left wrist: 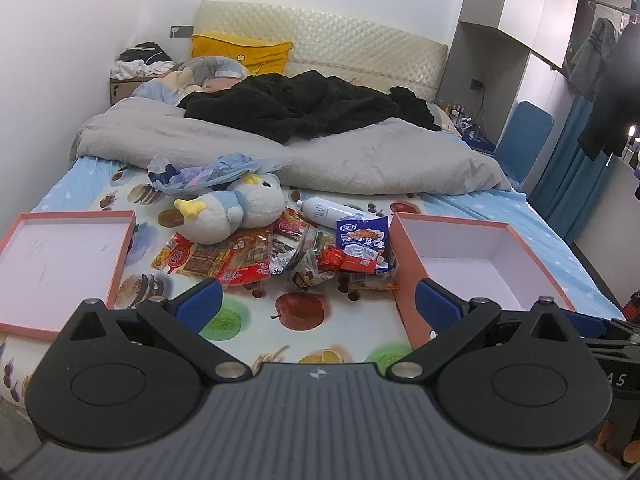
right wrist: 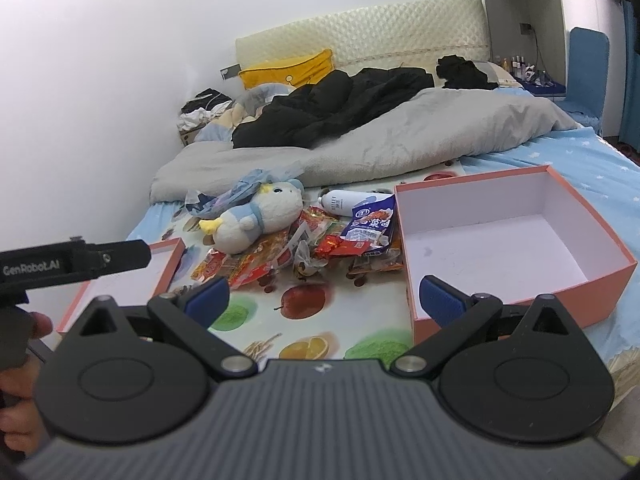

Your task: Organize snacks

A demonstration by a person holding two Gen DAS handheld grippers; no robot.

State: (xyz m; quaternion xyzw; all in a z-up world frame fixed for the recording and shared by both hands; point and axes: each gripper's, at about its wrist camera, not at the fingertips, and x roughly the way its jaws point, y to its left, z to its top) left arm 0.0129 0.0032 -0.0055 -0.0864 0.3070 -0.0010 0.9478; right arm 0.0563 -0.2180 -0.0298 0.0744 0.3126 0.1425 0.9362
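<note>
A heap of snack packets (left wrist: 280, 256) (right wrist: 304, 252) lies on the fruit-print bed sheet, with a blue-white packet (left wrist: 362, 238) (right wrist: 370, 224) on top at the right. A deep pink box (left wrist: 480, 256) (right wrist: 508, 240) stands empty right of the heap. A shallow pink lid (left wrist: 60, 256) (right wrist: 132, 276) lies left of it. My left gripper (left wrist: 316, 304) is open and empty, short of the heap. My right gripper (right wrist: 324, 300) is open and empty, also short of the heap.
A plush penguin (left wrist: 236, 208) (right wrist: 256, 216) lies on the heap's far left. A white bottle (left wrist: 332, 210) (right wrist: 340, 202) and a crumpled plastic bag (left wrist: 208, 172) lie behind. A grey duvet (left wrist: 360, 160) and black clothes (left wrist: 304, 108) cover the far bed.
</note>
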